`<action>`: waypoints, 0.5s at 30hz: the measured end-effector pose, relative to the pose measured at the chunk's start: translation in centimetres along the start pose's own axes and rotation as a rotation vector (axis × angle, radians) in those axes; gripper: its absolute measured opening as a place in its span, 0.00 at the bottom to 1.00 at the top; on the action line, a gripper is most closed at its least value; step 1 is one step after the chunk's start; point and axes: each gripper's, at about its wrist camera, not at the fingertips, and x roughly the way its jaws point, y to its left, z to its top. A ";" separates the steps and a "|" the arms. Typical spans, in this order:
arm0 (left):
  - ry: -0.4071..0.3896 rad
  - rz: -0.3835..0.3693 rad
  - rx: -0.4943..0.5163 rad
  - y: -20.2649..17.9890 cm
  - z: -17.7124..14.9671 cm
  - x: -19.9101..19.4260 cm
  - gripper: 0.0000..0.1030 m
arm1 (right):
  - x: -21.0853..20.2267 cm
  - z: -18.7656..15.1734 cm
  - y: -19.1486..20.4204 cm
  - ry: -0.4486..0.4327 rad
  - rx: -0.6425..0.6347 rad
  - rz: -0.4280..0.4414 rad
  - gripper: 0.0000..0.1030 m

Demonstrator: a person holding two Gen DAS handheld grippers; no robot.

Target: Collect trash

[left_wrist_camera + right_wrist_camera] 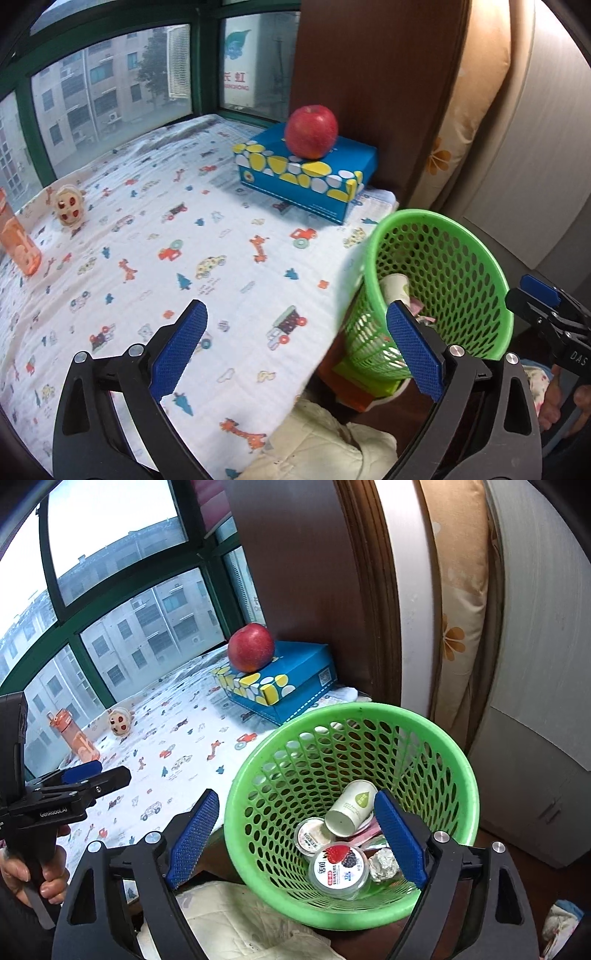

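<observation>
Window-side counter (229, 258) looks cleared of trash, green basket (458, 771) already holding cup (351, 806), tubs, foil; both claws, left (295, 354) and right (295, 838), wide open, empty.

Orange bottle (16, 236) cut off at left edge, pink wrapper (364, 838) mostly hidden under paper cup (351, 806)
</observation>
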 end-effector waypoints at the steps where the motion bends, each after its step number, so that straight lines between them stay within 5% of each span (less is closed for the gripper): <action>1: -0.013 0.014 -0.010 0.6 0.0 -0.4 0.94 | 0.1 0.0 0.5 0.003 -0.009 0.008 0.81; 15: -0.084 0.165 -0.143 7.8 -2.3 -4.8 0.95 | 1.5 0.5 7.3 0.013 -0.097 0.076 0.84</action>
